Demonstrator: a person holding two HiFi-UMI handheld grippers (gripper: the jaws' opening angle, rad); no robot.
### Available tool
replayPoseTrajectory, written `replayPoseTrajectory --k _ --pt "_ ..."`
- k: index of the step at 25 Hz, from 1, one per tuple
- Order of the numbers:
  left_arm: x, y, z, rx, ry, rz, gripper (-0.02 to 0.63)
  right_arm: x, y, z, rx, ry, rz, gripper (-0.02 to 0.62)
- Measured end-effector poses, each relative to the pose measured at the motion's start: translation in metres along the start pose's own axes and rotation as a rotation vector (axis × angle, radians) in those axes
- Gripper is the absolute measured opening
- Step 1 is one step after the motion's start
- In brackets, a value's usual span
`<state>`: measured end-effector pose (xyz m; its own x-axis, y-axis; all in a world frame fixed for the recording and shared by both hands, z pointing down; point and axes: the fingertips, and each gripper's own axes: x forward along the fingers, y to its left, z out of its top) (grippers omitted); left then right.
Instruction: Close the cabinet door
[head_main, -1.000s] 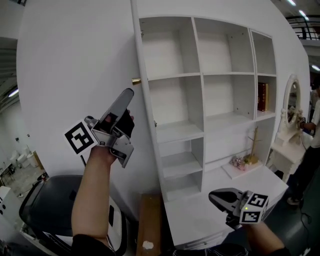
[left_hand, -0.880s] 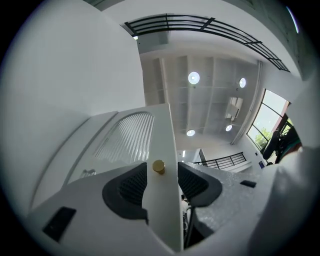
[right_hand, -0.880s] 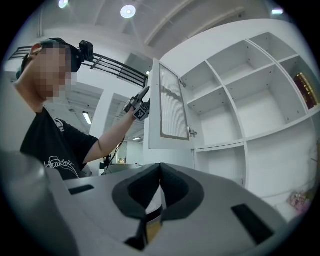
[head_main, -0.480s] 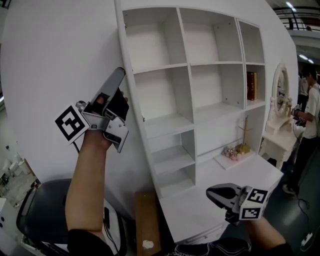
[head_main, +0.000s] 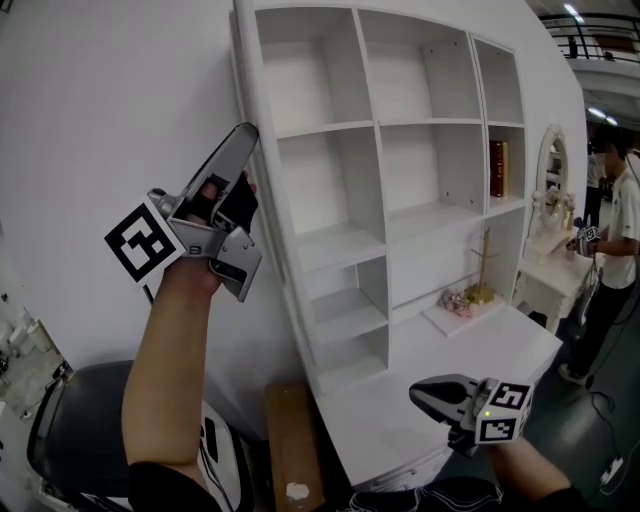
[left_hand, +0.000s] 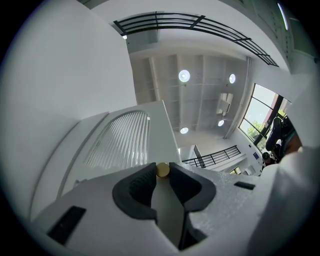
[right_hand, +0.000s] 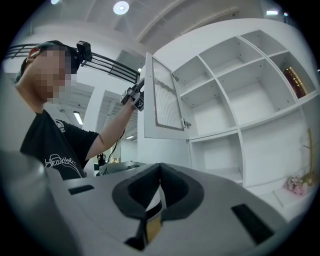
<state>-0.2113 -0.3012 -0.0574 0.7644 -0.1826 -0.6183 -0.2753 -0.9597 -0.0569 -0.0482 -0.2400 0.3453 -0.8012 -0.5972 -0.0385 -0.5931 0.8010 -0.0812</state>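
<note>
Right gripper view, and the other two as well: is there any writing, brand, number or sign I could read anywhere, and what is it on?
T-shirt: white cursive print that seems to begin "Heart"; the rest is too blurred to read.
Dark red book: gold spine print, too small to read.
Left square marker and right square marker: black-and-white block patterns, no letters or numbers.
No other text is visible.

White script print on black T-shirt (right_hand: 55, 160), left of cabinet door (right_hand: 165, 95): begins "Heart", rest unclear. Book (right_hand: 295, 82) spine, right of door: unreadable.
</note>
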Motion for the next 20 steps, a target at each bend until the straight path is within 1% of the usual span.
replayPoseTrajectory --k 5,10,14,20 --pt "0.001 -0.002 -0.001 0.029 0.014 0.013 0.086 0.013 0.007 -0.002 0.009 0.003 0.023 0.000" --pt "-0.001 -0.004 0.001 0.055 0.023 0.023 0.086 0.019 0.011 -0.003 0.023 0.003 0.028 0.000" --pt "0.006 -0.005 -0.004 0.094 0.007 0.027 0.086 0.016 -0.006 -0.005 0.047 -0.005 0.036 0.000" --pt "0.023 -0.008 -0.017 0.164 0.030 0.032 0.086 0.024 -0.031 -0.010 0.078 -0.007 0.098 0.000"
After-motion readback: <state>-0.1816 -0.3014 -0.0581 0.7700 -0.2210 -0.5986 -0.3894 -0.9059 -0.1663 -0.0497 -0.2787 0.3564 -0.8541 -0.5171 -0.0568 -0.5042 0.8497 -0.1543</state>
